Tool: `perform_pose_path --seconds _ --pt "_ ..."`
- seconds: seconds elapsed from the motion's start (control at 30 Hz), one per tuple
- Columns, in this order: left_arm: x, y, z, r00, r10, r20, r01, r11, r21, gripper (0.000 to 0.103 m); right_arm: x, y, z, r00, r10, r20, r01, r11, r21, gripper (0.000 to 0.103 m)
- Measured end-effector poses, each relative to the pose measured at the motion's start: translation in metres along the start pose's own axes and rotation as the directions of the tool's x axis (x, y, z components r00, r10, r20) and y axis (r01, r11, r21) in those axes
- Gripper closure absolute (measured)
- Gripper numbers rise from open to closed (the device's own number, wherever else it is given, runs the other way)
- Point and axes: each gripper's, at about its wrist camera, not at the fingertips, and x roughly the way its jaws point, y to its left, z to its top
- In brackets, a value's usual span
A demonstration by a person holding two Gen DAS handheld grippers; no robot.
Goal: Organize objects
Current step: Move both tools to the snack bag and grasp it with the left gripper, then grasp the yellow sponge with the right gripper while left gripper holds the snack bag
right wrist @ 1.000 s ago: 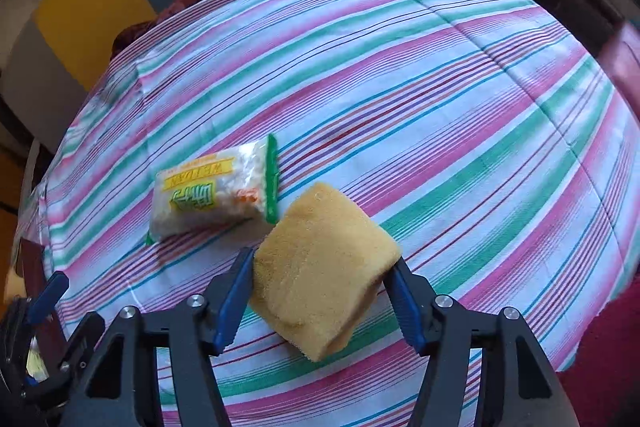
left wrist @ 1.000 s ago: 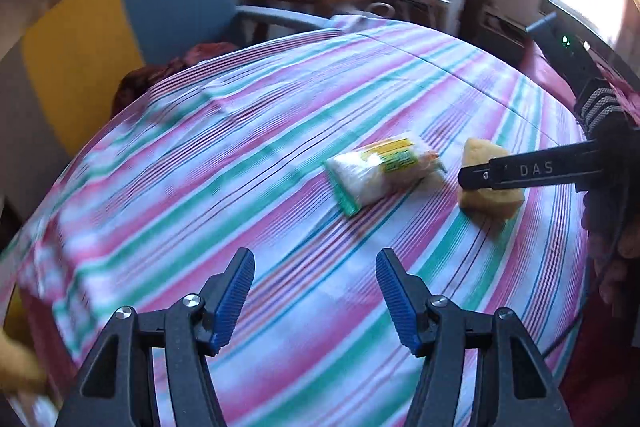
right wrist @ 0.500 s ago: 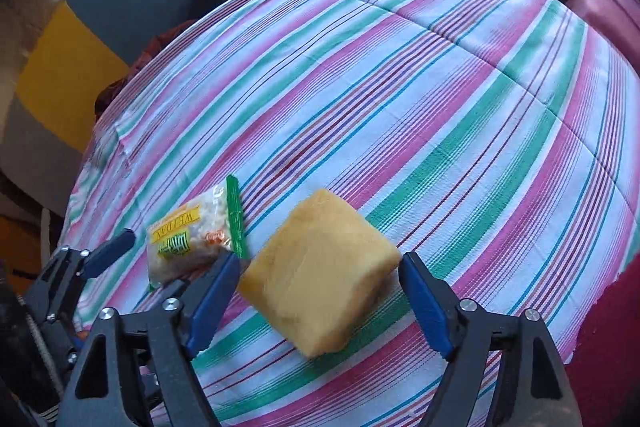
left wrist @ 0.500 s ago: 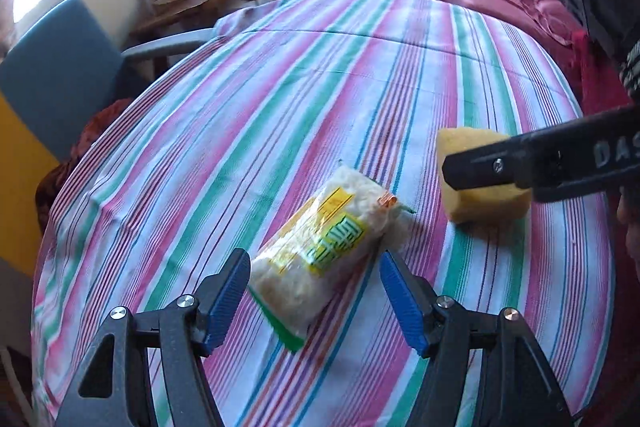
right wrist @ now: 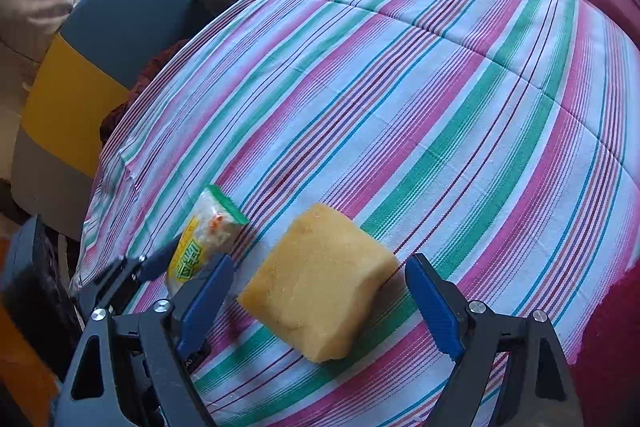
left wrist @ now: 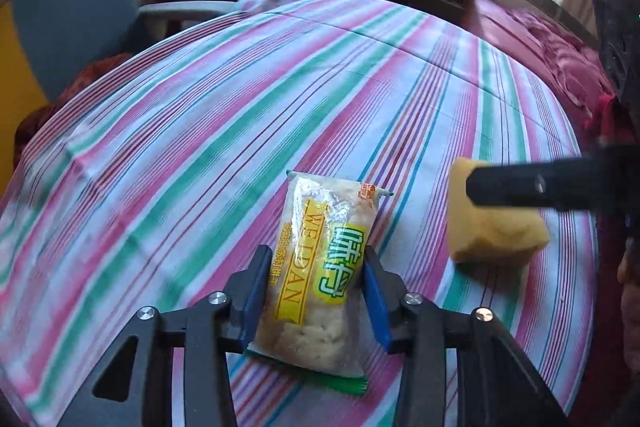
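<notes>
My left gripper point(left wrist: 314, 285) has just been closing, and its blue pads now sit against both long sides of the clear plastic snack packet with yellow and green lettering point(left wrist: 320, 267), which lies flat on the pink, green and white striped tablecloth point(left wrist: 240, 115). I judge this a fresh grip, taken before any lift.

My right gripper point(right wrist: 320, 301) has just been opening; its jaws stand wide on either side of the yellow foam sponge block point(right wrist: 320, 283), and neither pad touches it. The sponge rests on the cloth just beside the packet, apart from it.

Risks as I see them:

- The packet is slick film over crumbly biscuit. Too hard a squeeze could crush the contents; too light, and the wrapper may slide out as I raise it.
- The pads hold the packet towards its near end, so the far end may droop and swing on lifting.
- The two grippers are close. In the right wrist view the left one's finger lies just beside my right gripper's near pad, so a careless move could knock them together or nudge the sponge.
- The loose cloth could drag and shift both things.
</notes>
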Motion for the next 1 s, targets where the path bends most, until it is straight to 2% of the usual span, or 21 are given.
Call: perform_pose_path --seconds 0.13,0.27,0.37,0.6,0.73,0.8,0.87,0.9,1.0 --pt "-0.021 0.0 -0.032 0.997 0.077 0.003 -0.076 0.992 -0.101 0.062 -0.001 -0.001 -0.001 1.0 -0.008 0.008 0.008 1.0 0.007 0.015" --pt "-0.042 0.007 -0.064 0.988 0.153 -0.006 -0.151 0.961 -0.23 0.062 -0.001 -0.002 -0.002 1.0 -0.017 0.005 0.017 1.0 0.021 0.015" --pt "-0.059 0.006 -0.088 0.984 0.178 0.002 -0.169 0.937 -0.306 0.063 0.001 -0.001 -0.003 1.0 -0.025 -0.004 0.025 0.999 0.022 0.015" --pt "-0.086 0.003 -0.125 0.962 0.274 0.014 -0.245 0.88 -0.408 0.063 0.006 0.016 -0.008 0.996 -0.094 -0.002 0.094 0.994 -0.064 0.014" --pt "-0.089 0.01 -0.138 0.951 0.308 0.024 -0.267 0.857 -0.441 0.064 0.008 0.023 -0.011 0.992 -0.123 0.005 0.123 0.988 -0.095 0.014" --pt "-0.089 0.007 -0.142 0.944 0.33 0.028 -0.286 0.854 -0.434 0.064 0.009 0.029 -0.014 0.99 -0.142 0.008 0.142 0.982 -0.126 0.014" --pt "-0.09 0.005 -0.146 0.939 0.342 0.042 -0.293 0.856 -0.425 0.064 0.01 0.035 -0.016 0.989 -0.149 0.009 0.148 0.975 -0.163 0.024" --pt "-0.09 0.004 -0.148 0.937 0.347 0.047 -0.296 0.856 -0.424 0.064 0.01 0.04 -0.018 0.988 -0.151 0.013 0.15 0.97 -0.191 0.037" --pt "-0.088 0.005 -0.149 0.933 0.354 0.06 -0.296 0.853 -0.429 0.064 0.01 0.056 -0.025 0.984 -0.175 0.027 0.175 0.946 -0.274 0.044"
